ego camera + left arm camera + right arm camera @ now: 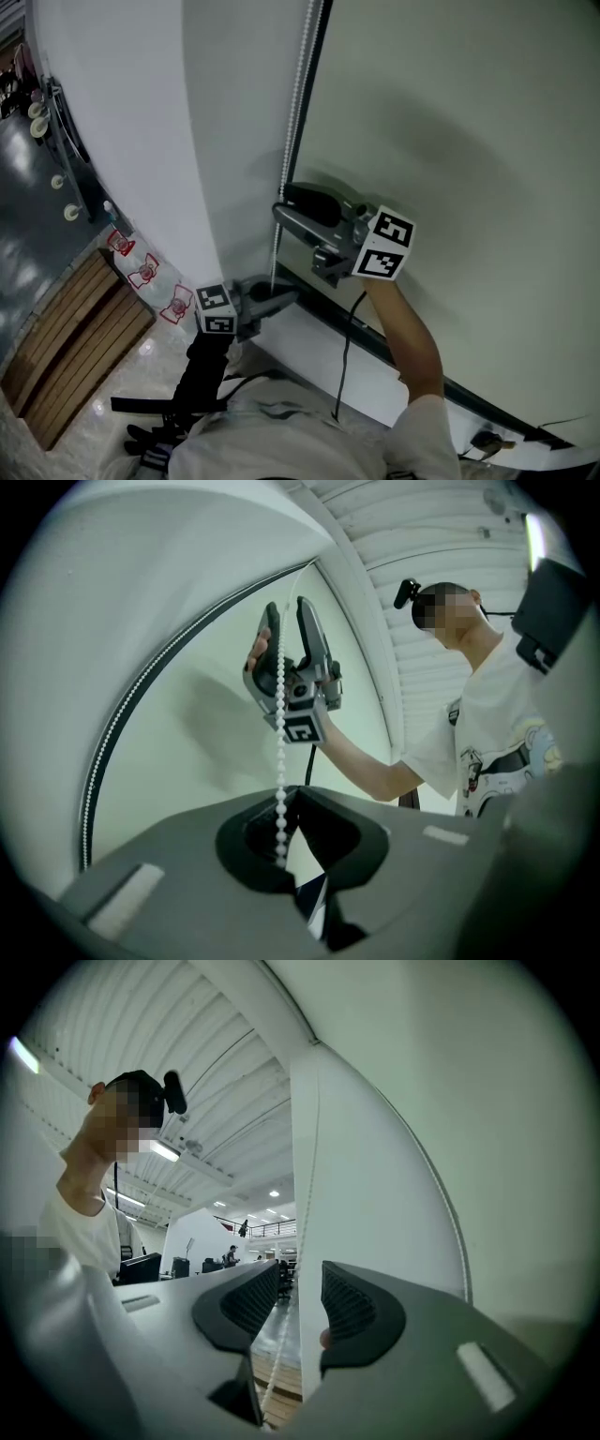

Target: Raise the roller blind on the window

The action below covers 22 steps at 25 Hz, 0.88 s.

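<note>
A white bead chain (292, 112) hangs beside the pale green roller blind (450, 141), along its dark frame. My left gripper (286, 298) is the lower one and is shut on the bead chain (279, 752), which runs taut up out of its jaws (296, 794). Higher up, my right gripper (284, 206) stands open around the chain. In the right gripper view the chain (309, 1176) passes down between the ribbed pads (349, 1302) with a gap on each side. The left gripper view shows the right gripper (286, 611) straddling the chain from below.
A white wall panel (187, 112) stands left of the chain. The dark bottom rail of the window (412, 361) runs below the blind. A slatted wooden bench (66, 347) and small red-marked objects (145, 272) lie on the floor at lower left.
</note>
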Available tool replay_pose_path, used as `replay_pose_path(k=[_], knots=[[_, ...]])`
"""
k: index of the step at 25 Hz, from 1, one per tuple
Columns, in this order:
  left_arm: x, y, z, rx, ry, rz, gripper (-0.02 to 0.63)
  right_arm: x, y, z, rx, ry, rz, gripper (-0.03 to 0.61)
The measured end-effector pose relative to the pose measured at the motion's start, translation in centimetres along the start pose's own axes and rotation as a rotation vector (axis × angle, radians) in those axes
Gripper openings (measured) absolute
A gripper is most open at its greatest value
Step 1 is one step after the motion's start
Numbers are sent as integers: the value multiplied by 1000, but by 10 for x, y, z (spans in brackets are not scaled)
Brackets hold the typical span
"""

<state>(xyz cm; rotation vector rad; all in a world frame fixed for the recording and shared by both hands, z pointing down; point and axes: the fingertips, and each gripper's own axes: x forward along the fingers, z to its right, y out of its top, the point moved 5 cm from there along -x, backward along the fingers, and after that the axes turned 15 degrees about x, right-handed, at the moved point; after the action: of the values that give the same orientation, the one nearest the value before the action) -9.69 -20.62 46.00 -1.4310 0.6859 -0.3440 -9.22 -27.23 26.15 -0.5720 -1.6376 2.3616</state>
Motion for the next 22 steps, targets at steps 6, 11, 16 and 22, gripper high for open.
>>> replay_pose_path(k=[6, 11, 16, 22], knots=[[2, 0, 0, 1, -3, -6, -2, 16, 61, -15, -133, 34, 29, 132], [3, -3, 1, 1, -11, -12, -2, 27, 110, -28, -229, 59, 58, 132], [3, -5, 2, -2, -13, -16, -2, 37, 150, -37, -275, 74, 85, 132], [7, -8, 5, -7, -22, -19, -2, 44, 189, -45, -311, 94, 116, 126]])
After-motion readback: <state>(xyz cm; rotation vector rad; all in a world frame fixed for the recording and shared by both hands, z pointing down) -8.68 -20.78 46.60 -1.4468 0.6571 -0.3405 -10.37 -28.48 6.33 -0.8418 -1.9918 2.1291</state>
